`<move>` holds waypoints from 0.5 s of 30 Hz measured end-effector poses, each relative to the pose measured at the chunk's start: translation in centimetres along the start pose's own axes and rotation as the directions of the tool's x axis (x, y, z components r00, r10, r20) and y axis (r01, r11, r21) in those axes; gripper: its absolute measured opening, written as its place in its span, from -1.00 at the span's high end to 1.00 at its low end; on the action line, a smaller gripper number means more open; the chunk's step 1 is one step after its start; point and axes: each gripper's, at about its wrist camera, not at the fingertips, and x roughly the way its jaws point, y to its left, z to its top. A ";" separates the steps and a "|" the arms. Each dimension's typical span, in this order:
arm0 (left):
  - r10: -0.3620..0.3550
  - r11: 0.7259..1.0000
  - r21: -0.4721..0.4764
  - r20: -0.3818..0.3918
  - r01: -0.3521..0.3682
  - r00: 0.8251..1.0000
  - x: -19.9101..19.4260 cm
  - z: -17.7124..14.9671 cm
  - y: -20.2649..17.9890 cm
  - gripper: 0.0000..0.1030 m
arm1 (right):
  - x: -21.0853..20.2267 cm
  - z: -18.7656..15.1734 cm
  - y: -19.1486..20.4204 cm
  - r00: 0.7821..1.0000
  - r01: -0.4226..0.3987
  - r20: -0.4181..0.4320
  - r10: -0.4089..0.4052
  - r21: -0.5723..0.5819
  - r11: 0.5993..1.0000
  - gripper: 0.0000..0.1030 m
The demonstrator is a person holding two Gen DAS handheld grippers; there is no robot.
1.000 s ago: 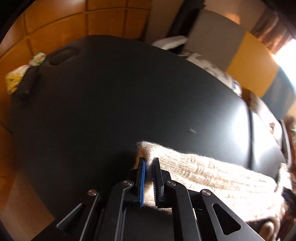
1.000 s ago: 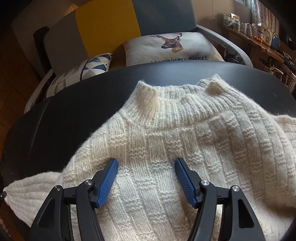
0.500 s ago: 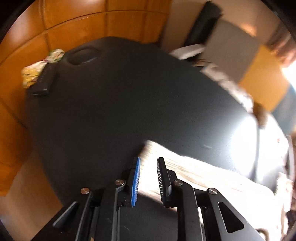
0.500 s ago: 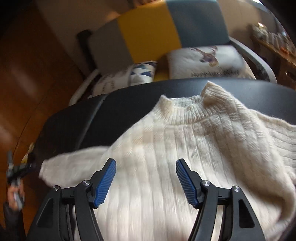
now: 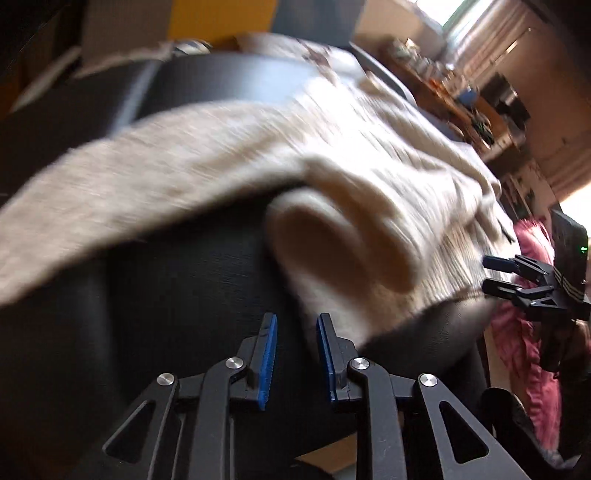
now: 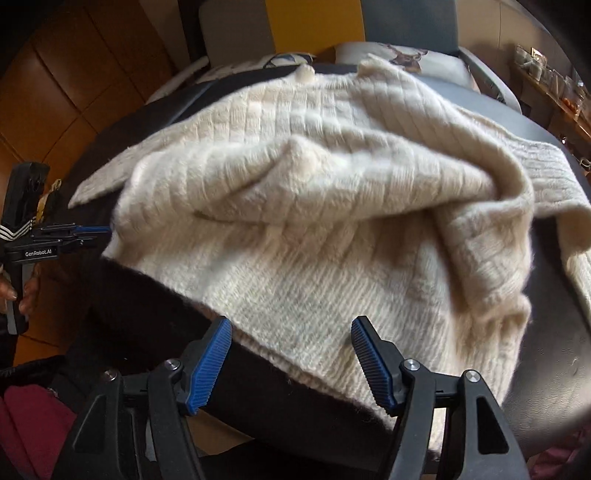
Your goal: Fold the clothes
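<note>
Jaws apart, both empty | cream sweater (image 6: pixel 314 221) rumpled on black table (image 5: pixel 177 288) | sofa (image 6: pixel 406 22) behind

Fuzzy cream ribbed-knit sweater (image 6: pixel 314 206) on a matt black table (image 5: pixel 192 280); ridged blue fingers (image 6: pixel 210 365).

Black tongs (image 6: pixel 291 363), ribbed blue pads (image 6: pixel 208 363), silver screws, pink garment (image 5: pixel 532 332)

Motion-blurred fisheye views, window glare upper right
</note>
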 end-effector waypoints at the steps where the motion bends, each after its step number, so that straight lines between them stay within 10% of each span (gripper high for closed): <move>1: -0.003 1.000 0.002 -0.004 0.003 1.000 0.7 0.4 -0.4 0.49 | 0.4 -0.2 0.3 1.000 0.021 -0.006 -0.021 -0.019 1.000 -0.34; 6: 0.000 1.000 -0.026 0.005 0.000 1.000 2.2 1.3 -1.0 0.25 | 1.2 -0.6 1.4 0.996 0.088 -0.019 -0.090 -0.087 0.992 -0.37; 9: 0.041 0.999 0.012 0.001 -0.041 0.999 3.1 1.8 -1.1 0.75 | 1.1 -0.9 1.2 0.997 0.068 -0.042 -0.072 -0.091 0.994 -0.37; 15: -0.134 0.991 0.005 -0.038 0.135 0.990 1.5 0.6 -0.8 0.86 | 0.0 -2.1 0.8 0.988 -0.006 -0.152 -0.010 -0.103 0.995 -0.37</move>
